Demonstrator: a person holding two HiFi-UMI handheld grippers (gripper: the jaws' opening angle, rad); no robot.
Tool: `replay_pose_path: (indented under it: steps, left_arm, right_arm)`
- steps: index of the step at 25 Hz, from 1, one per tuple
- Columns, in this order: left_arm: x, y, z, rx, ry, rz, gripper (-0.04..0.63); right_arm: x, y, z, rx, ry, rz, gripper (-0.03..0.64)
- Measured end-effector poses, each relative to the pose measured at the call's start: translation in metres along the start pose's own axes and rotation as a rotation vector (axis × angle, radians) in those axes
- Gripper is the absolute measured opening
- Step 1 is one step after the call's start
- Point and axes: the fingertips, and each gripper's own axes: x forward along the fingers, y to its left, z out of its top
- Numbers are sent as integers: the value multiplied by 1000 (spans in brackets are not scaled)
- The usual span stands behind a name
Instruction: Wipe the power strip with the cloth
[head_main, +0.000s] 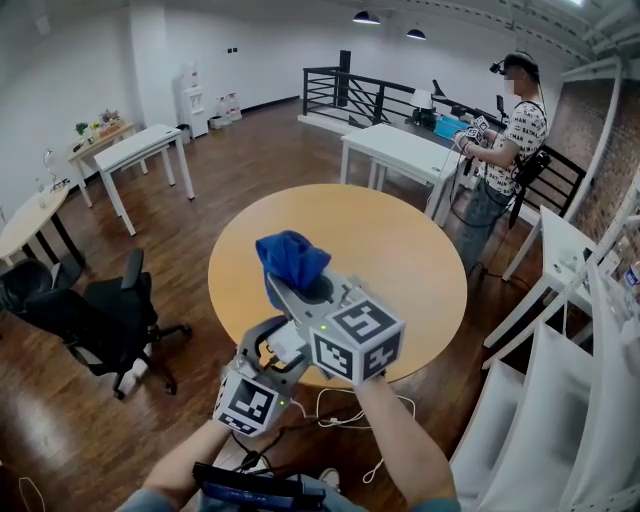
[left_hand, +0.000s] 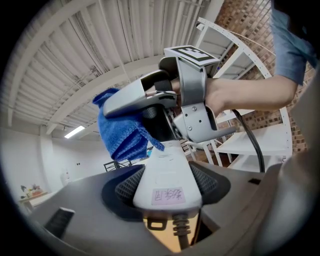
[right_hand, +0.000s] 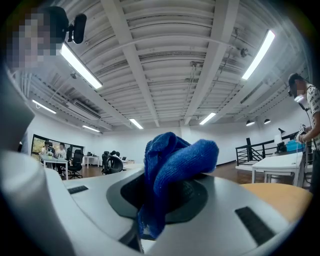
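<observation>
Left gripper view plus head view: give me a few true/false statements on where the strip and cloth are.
1. The left gripper clamps the power strip between its jaws. True.
2. The cloth lies on the round table. False: it is pinched in the right gripper, above the tabletop.
3. The strip's cable leaves at the end nearer the left gripper's camera. True.
4. The cloth is well clear of the strip. False: in the left gripper view its lower corner reaches the strip's far end and appears to touch it.
5. A second person stands at a white table in the background. True.
</observation>
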Motion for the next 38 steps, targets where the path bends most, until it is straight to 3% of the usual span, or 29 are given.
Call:
replay_pose_path:
  steps: [7, 38]
  left_arm:
    - [-2, 1, 1, -31, 8, 8, 281]
    - [-8, -4, 6, 12, -10, -18, 279]
  right_arm:
    - [-4, -16, 2, -3, -1, -30, 69]
    - [-57, -112, 40, -13, -81, -240, 69]
